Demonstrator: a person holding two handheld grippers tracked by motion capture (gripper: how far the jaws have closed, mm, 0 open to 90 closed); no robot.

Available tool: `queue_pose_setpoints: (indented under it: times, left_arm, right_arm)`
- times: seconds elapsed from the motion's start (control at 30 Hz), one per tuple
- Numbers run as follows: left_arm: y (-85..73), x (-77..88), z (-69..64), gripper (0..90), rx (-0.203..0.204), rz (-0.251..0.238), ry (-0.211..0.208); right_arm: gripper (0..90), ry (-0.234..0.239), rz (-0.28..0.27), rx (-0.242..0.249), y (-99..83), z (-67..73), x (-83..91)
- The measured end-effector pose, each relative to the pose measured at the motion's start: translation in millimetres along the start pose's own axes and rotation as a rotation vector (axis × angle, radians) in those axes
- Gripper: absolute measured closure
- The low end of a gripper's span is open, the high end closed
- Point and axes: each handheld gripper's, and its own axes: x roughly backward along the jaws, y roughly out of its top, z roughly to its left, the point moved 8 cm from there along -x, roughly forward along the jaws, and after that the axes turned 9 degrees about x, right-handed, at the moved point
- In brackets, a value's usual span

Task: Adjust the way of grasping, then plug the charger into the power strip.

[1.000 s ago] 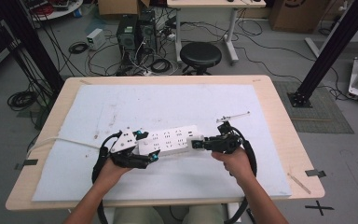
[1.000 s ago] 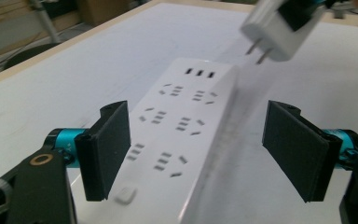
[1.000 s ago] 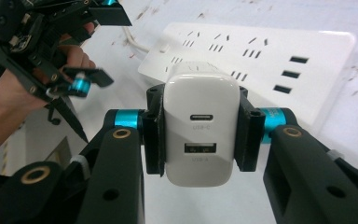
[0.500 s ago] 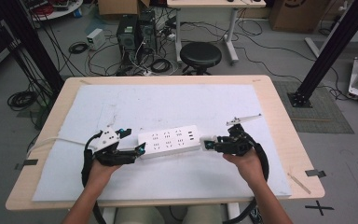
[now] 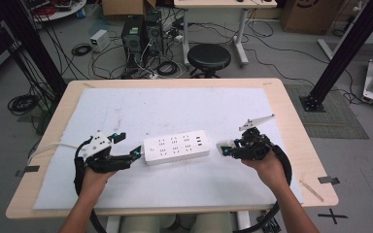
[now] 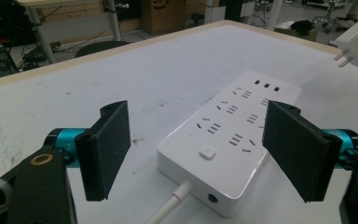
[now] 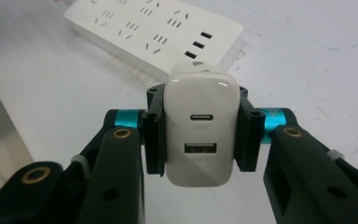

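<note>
While one wooden table (image 5: 291,111) fills the middle of the high view, a single white mat (image 5: 175,107) covers most of its top. One white power strip (image 5: 176,147) lies flat on the mat at the centre of that frame, its long side running left to right, and one white cord (image 6: 170,206) leaves its near end in the left gripper view.

At lower left of the high view, the left gripper (image 5: 137,153) points at the strip's left end, just beside it and not touching. In the left gripper view its two black jaws stand wide apart with nothing between the pads; the strip sits beyond and between them, at the centre of the frame.

At right of centre in the high view, the right gripper (image 5: 223,150) holds one white charger (image 5: 226,145), clear of the strip's right end. In the right gripper view the jaws are clamped on the charger's (image 7: 201,129) two sides at the frame's centre; its face shows two ports, one above the other. The strip (image 7: 154,32) lies across the upper part of that frame, with three dark slots at its near end.
</note>
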Motion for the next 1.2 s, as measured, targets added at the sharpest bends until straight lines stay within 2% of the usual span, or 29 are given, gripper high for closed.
queue_pose_setpoints:
  times: [0.37, 0.5, 0.57, 0.63, 0.67, 0.97, 1.2]
  left_arm:
    - [-3.4, 6.4, 9.4, 23.5, 0.027, -0.014, 0.004]
    - [-5.0, 8.0, 15.3, 23.5, 0.039, -0.018, 0.014]
    - [-5.7, 8.6, 16.5, 23.6, 0.043, -0.023, 0.015]
    - [-6.3, 8.7, 17.0, 23.5, 0.045, -0.023, 0.016]
    - [-7.4, 8.5, 17.9, 23.5, 0.052, -0.023, 0.014]
    - [-9.2, 8.8, 19.9, 23.5, 0.058, -0.022, 0.011]
    - [-9.4, 9.3, 20.6, 23.5, 0.062, -0.031, 0.01]
  right_arm:
    - [63.2, 0.004, 0.024, 0.061, 7.6, -6.2, 0.6]
    - [63.2, -0.008, 0.078, 0.111, 8.5, -6.6, 1.6]
    - [63.2, -0.013, 0.109, 0.156, 9.3, -7.0, 0.9]
    - [63.2, -0.011, 0.117, 0.162, 9.8, -6.5, 0.5]
    - [63.2, -0.007, 0.147, 0.196, 12.4, -6.3, -1.6]
    - [63.2, -0.005, 0.195, 0.245, 18.1, -4.4, -9.0]
    - [63.2, -0.036, 0.267, 0.344, 28.6, -3.2, -11.2]
